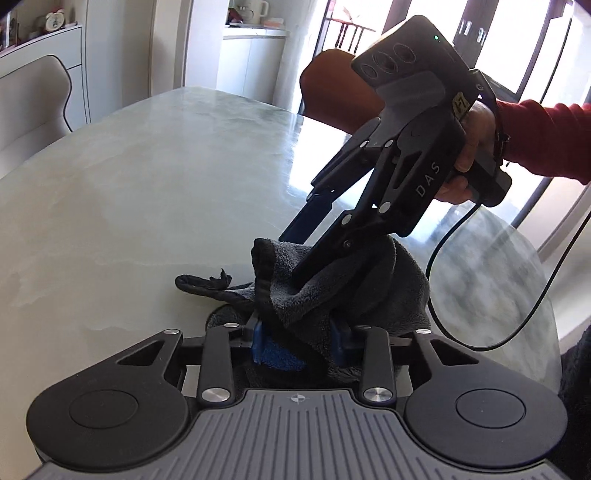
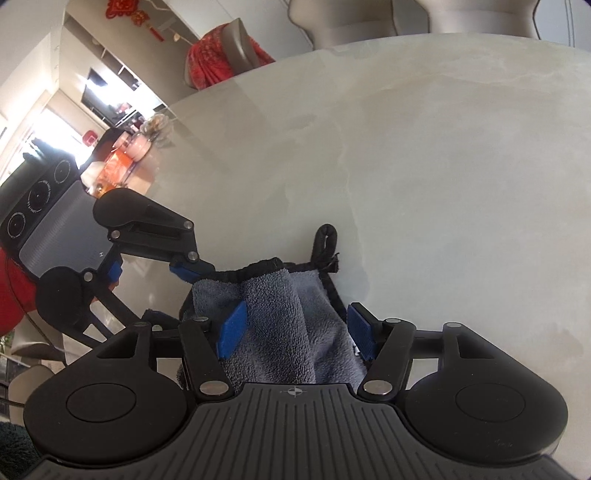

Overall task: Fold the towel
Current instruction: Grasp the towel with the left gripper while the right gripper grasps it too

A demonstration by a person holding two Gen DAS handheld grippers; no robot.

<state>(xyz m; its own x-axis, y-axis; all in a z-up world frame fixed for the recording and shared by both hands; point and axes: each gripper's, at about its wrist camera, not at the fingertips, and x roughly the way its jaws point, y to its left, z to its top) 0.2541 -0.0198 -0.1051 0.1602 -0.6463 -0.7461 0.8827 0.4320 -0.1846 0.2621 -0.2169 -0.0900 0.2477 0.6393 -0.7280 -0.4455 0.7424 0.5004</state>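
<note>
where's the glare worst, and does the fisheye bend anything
Left wrist view: blown-out windows behind the right gripper throw a bright sheen on the table, and the towel is backlit and dark. Right wrist view: softer light, one blown-out patch upper left; the table edge bows into a curve.

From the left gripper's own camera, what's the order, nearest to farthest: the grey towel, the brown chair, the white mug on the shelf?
1. Grey towel: bunched between the left gripper fingers.
2. Brown chair: across the table, right of centre.
3. White mug: on the far shelf, top centre.
</note>
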